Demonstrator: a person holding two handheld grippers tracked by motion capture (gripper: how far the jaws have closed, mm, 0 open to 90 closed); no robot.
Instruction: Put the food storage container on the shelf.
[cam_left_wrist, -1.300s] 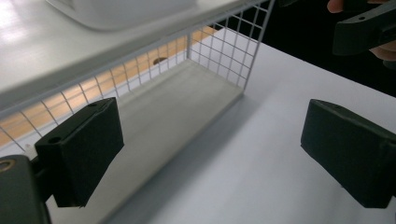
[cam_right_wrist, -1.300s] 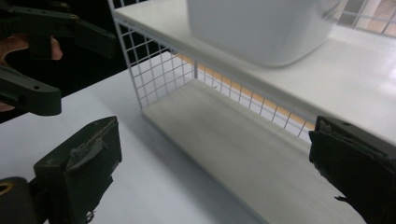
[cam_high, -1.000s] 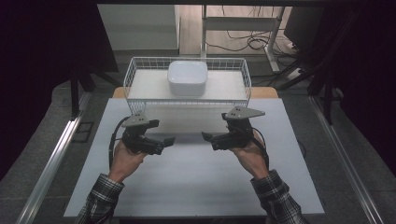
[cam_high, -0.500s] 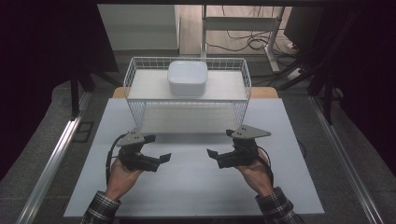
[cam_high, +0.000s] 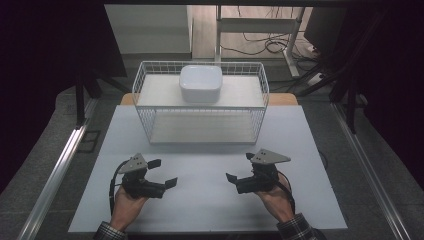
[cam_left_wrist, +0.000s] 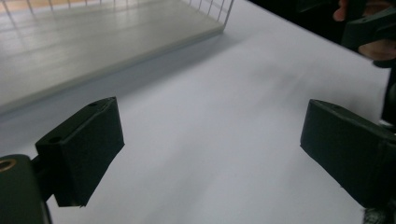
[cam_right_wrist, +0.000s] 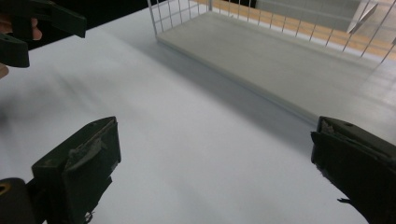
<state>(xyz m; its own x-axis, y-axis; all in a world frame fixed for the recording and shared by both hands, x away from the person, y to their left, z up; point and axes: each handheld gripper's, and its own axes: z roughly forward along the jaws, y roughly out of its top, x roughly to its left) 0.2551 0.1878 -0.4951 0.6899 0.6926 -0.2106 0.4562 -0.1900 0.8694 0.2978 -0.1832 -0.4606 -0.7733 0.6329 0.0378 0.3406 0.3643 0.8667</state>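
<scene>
two grippers, both empty, sat low over the near half of the white table. left gripper: jaws spread wide, nothing between them, held in a hand near the near-left corner and pointed inward toward its partner. right gripper: jaws likewise spread, nothing between them, held near the near-right corner and pointed inward, so the two faced each other across bare tabletop. one white wire basket: at the far edge of the table, centred, long side facing the person, well apart from both grippers. one white bowl: upside down at the middle of the basket's pale upper shelf, untouched. judgement: the grippers were parked open and level with each other as a rest or ready pose, the bowl the likeliest thing to fetch.
</scene>
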